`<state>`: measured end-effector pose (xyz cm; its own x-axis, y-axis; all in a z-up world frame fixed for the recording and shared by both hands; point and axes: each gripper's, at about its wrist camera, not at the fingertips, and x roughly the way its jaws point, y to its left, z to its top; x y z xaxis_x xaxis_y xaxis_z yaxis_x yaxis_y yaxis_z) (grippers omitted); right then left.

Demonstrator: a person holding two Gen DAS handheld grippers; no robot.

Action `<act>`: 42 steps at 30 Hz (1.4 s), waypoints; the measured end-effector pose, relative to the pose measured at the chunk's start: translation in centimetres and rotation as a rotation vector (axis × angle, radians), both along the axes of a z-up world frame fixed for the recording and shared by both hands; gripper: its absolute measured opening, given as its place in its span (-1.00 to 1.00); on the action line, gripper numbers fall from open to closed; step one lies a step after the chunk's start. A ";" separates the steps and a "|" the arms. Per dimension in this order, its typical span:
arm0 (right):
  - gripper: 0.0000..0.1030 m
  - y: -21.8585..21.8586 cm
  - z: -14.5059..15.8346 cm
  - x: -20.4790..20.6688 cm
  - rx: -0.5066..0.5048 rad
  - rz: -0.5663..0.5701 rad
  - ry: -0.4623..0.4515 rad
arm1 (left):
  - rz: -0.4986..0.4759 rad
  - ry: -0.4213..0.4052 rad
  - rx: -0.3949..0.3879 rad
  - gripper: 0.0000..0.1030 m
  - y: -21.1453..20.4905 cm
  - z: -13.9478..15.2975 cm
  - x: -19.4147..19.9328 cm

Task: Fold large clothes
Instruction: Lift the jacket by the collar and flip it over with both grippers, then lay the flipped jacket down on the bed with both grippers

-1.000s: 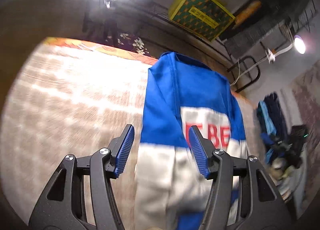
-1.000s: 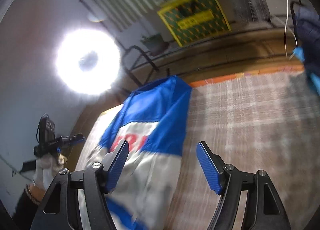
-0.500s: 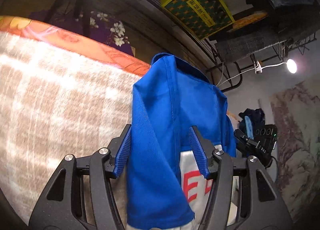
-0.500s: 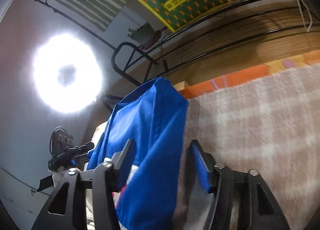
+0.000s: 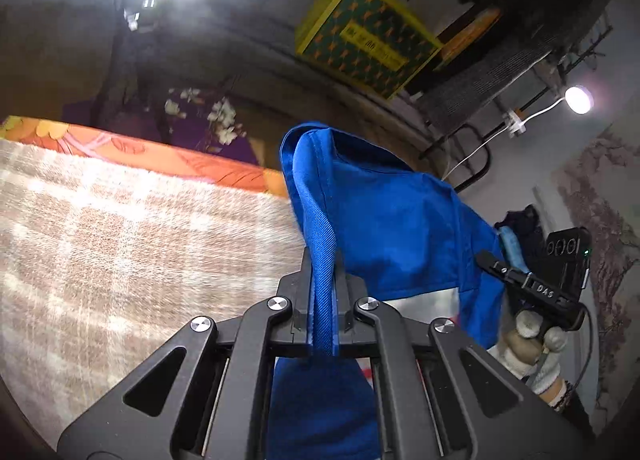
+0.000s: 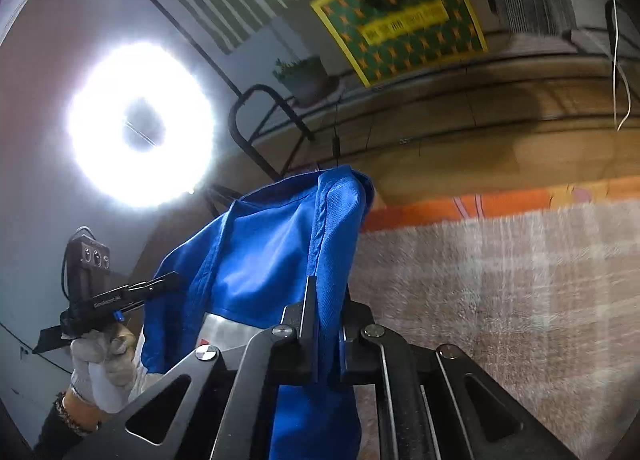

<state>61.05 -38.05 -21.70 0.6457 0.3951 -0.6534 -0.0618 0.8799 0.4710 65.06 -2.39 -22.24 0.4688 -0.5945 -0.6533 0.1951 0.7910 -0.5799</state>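
A blue and white garment [image 5: 384,236] hangs lifted between both grippers above a beige checked blanket [image 5: 132,252]. My left gripper [image 5: 322,288] is shut on a thick blue edge of the garment. My right gripper [image 6: 324,320] is shut on the opposite blue edge of the garment [image 6: 272,256]. A white panel with red print shows low on the cloth in both views. The right gripper and its gloved hand show in the left wrist view [image 5: 532,292]; the left gripper shows in the right wrist view [image 6: 116,296].
The blanket [image 6: 500,284] covers a surface with an orange patterned border [image 5: 160,156]. Behind stand a metal rack with a yellow-green box [image 5: 368,44], a bright ring light [image 6: 140,128], a small lamp [image 5: 578,100] and a dark clothes pile [image 5: 520,220].
Both grippers went from open around the garment's blue edges to shut on them. The garment has been raised off the blanket and now hangs between them.
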 end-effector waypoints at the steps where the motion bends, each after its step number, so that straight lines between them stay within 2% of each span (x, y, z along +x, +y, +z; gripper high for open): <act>1: -0.93 0.2 0.8 -0.4 0.002 0.000 -0.014 | 0.002 -0.015 -0.005 -0.95 0.1 0.8 -0.6; 6: -0.93 1.4 4.9 -3.1 -0.022 0.028 -0.083 | 0.006 -0.078 -0.029 -0.95 0.6 4.6 -4.0; 14: -0.93 4.9 10.6 -9.9 -0.056 0.106 -0.191 | 0.003 -0.141 -0.043 -0.95 1.7 9.9 -11.3; 22: -0.94 7.3 13.4 -19.6 -0.107 0.224 -0.230 | 0.007 -0.157 -0.025 -0.95 3.1 11.6 -21.3; 26: -0.95 8.2 13.0 -24.8 -0.152 0.285 -0.215 | 0.014 -0.147 -0.017 -0.95 3.9 11.0 -25.3; 29: -0.95 9.2 12.0 -28.5 -0.198 0.308 -0.204 | 0.005 -0.160 0.024 -0.95 3.9 10.4 -28.7; 34: -0.92 10.6 9.5 -33.9 -0.256 0.321 -0.173 | -0.036 -0.179 0.137 -0.92 3.9 8.4 -34.1; 37: -0.72 11.0 8.4 -36.9 -0.319 0.318 -0.147 | -0.096 -0.172 0.251 -0.92 4.1 6.7 -37.5; 39: -0.55 10.9 8.1 -39.0 -0.326 0.327 -0.131 | -0.132 -0.146 0.312 -0.92 5.0 5.4 -39.4; 42: -0.47 10.3 8.0 -42.2 -0.315 0.342 -0.119 | -0.141 -0.118 0.357 -0.92 6.7 4.4 -42.1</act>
<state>18.84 -27.72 -13.68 0.5910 0.3923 -0.7048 -0.4099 0.8986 0.1565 23.01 4.31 -17.83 0.4827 -0.4039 -0.7771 0.3648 0.8994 -0.2408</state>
